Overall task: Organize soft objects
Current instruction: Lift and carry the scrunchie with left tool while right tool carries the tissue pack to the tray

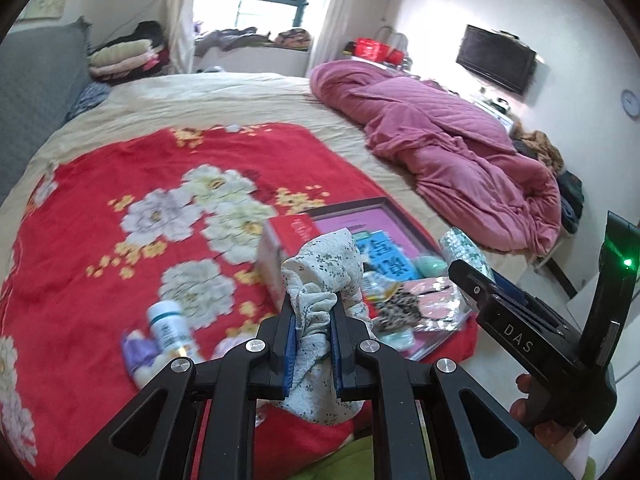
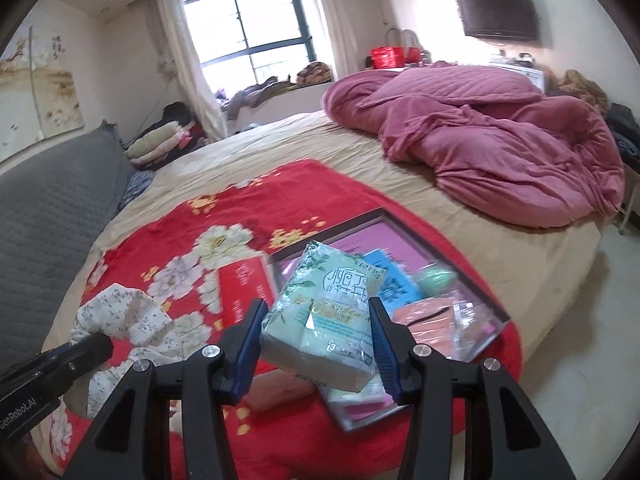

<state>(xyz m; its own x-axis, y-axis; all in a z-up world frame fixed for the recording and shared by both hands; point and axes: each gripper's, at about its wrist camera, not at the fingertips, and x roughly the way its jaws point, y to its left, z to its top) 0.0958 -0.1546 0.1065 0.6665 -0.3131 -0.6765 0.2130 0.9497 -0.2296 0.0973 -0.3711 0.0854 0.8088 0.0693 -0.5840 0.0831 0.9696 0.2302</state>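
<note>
Shallow dark-rimmed tray (image 2: 384,213) on the red floral blanket (image 1: 100,208), holding a blue packet, pale green ball, glossy pink packets, left tongs (image 1: 314,320) clamped shut on crumpled floral fabric (image 1: 320,264) above the bed, right tongs (image 2: 318,316) part-open gripping a plastic-wrapped tissue pack (image 2: 324,312) over the tray.

On the bed (image 2: 328,148) the floral blanket (image 1: 100,216) covers the near part, with the bunched quilt (image 2: 500,140) behind it to the right. A shallow tray (image 2: 496,312) sits on the blanket's right side — a box (image 2: 240,280) just left of it, a bottle (image 1: 166,326) further left, nearer the camera.
</note>
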